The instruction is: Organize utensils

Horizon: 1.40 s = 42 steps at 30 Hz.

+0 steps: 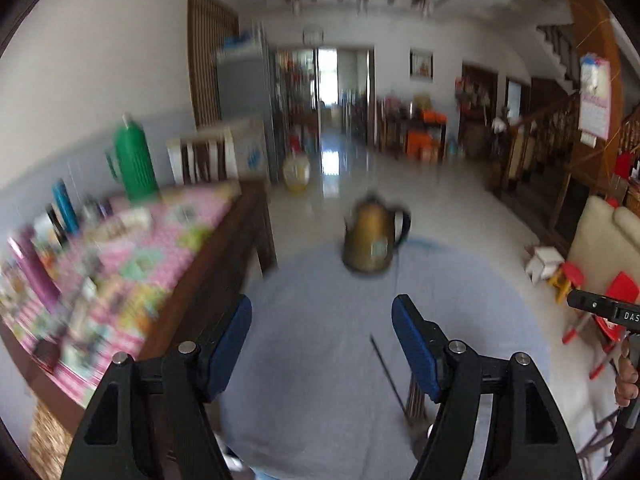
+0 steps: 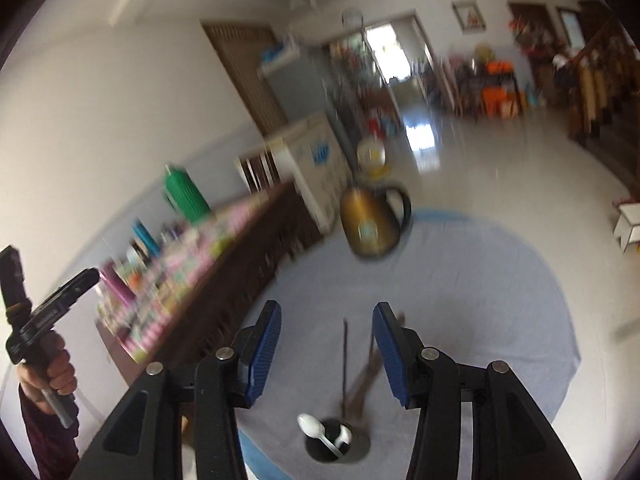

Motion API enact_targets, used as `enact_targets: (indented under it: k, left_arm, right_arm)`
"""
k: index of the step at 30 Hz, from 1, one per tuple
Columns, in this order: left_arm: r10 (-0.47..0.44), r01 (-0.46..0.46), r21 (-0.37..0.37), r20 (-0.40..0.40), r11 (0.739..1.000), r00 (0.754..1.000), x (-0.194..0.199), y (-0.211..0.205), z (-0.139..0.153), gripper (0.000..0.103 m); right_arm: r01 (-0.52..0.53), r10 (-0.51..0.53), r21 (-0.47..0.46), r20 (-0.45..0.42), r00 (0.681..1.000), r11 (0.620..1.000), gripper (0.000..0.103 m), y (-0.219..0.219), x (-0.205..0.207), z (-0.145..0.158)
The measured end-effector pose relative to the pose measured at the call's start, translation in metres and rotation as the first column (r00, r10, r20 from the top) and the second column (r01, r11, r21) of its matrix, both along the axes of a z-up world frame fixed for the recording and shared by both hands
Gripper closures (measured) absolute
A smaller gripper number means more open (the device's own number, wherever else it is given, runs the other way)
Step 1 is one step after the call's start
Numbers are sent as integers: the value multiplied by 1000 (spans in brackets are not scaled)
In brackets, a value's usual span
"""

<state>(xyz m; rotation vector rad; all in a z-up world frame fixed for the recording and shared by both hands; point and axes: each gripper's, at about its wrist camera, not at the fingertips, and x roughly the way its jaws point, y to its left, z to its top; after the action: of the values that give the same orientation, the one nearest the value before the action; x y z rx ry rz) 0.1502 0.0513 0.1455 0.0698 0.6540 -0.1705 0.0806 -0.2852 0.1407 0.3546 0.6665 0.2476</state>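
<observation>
In the right wrist view the right gripper [image 2: 326, 344] has its blue pads [image 2: 264, 354] spread apart with nothing pinched; between them, further off on the pale blue cloth [image 2: 480, 300], lie dark chopsticks [image 2: 345, 360], blurred. At the bottom centre of that frame a dark cup [image 2: 352, 446] stands on the cloth with a white spoon [image 2: 314, 428] leaning in it. A brass-coloured kettle [image 2: 370, 224] stands at the cloth's far edge, in mid-frame. In the left wrist view the left gripper [image 1: 322, 348] is also spread wide and empty over the same cloth, a thin dark stick showing just left of its right-hand pad. At the left of both frames runs a table with a pink patterned cover [image 1: 132, 264] bearing a green flask [image 1: 134, 160]. A hand [image 2: 52, 368] grips the left tool's handle at lower left of the right wrist view.
</observation>
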Motion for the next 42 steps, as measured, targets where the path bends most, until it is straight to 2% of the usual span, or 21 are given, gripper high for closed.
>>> enact_targets:
  k: [2, 3, 4, 5, 6, 10, 13, 17, 18, 20, 23, 24, 26, 29, 33, 36, 38, 39, 40, 41, 42]
  left_arm:
    - [-1, 0, -8, -103, 1000, 995, 43, -4, -60, 30]
    - [0, -1, -9, -133, 1000, 991, 59, -8, -71, 30]
    - [2, -3, -6, -179, 1000, 984, 81, -12, -100, 30]
    - [-1, -1, -7, -202, 1000, 979, 90, -14, -109, 30]
    - [-9, 5, -16, -234, 1000, 972, 106, -19, -131, 30]
    - [-47, 42, -21, -294, 999, 955, 137, -27, -168, 30]
    - [-81, 70, -43, -335, 997, 939, 151, -40, -196, 30]
    - [-96, 76, -69, -390, 995, 916, 171, -57, -221, 30]
    - [-95, 69, -79, -406, 995, 909, 178, -59, -231, 30]
    - [-85, 52, -89, -429, 995, 899, 180, -56, -240, 30]
    - [-80, 41, -95, -453, 995, 888, 182, -52, -250, 30]
    - [-80, 41, -95, -457, 995, 886, 184, -54, -254, 30]
    - [-83, 43, -98, -461, 994, 883, 186, -58, -257, 30]
    - [-91, 37, -121, -481, 992, 872, 189, -68, -261, 30]
    - [-91, 24, -135, -512, 991, 854, 197, -87, -276, 30]
    - [-88, 9, -156, -511, 988, 855, 201, -101, -284, 31]
    - [-83, 3, -154, -520, 988, 850, 201, -111, -292, 44]
    - [-85, -1, -160, -531, 987, 843, 201, -113, -295, 56]
    - [-87, -6, -166, -549, 986, 831, 200, -116, -301, 63]
    - [-71, -5, -145, -515, 989, 854, 198, -119, -299, 65]
    - [-73, 6, -131, -516, 991, 854, 197, -122, -301, 79]
  right_arm:
    - [-42, 39, -23, -117, 992, 999, 52, 11, 49, -50]
    - [-55, 49, -27, -171, 984, 998, 52, 14, 74, -77]
    - [-63, 56, -24, -218, 974, 998, 52, 14, 98, -103]
    - [-72, 64, -21, -255, 965, 997, 52, 17, 120, -123]
    - [-82, 73, -20, -295, 953, 996, 52, 23, 141, -145]
    - [-83, 64, -31, -404, 913, 996, 52, 37, 221, -212]
    - [-86, 61, -36, -451, 890, 996, 52, 42, 258, -247]
    - [-99, 62, -51, -484, 873, 994, 52, 53, 295, -279]
    - [-106, 66, -53, -494, 867, 993, 54, 58, 300, -284]
    - [-122, 66, -76, -515, 854, 990, 66, 67, 310, -294]
    - [-144, 60, -115, -541, 839, 983, 75, 73, 316, -307]
    - [-145, 50, -145, -516, 855, 979, 77, 75, 317, -306]
    - [-158, 44, -190, -498, 866, 969, 94, 78, 316, -306]
    - [-153, 44, -195, -475, 879, 969, 94, 74, 311, -304]
    - [-88, 43, -94, -407, 912, 992, 95, 44, 288, -289]
    - [-53, 50, -1, -302, 952, 999, 95, 19, 262, -266]
    - [-36, 44, 41, -238, 970, 999, 95, 6, 246, -253]
    - [-25, 37, 59, -211, 977, 998, 95, 0, 238, -247]
    - [-15, 30, 81, -185, 982, 997, 95, -6, 230, -243]
    - [-5, 22, 108, -160, 987, 994, 95, -13, 221, -238]
    - [4, 14, 127, -138, 990, 992, 95, -15, 213, -235]
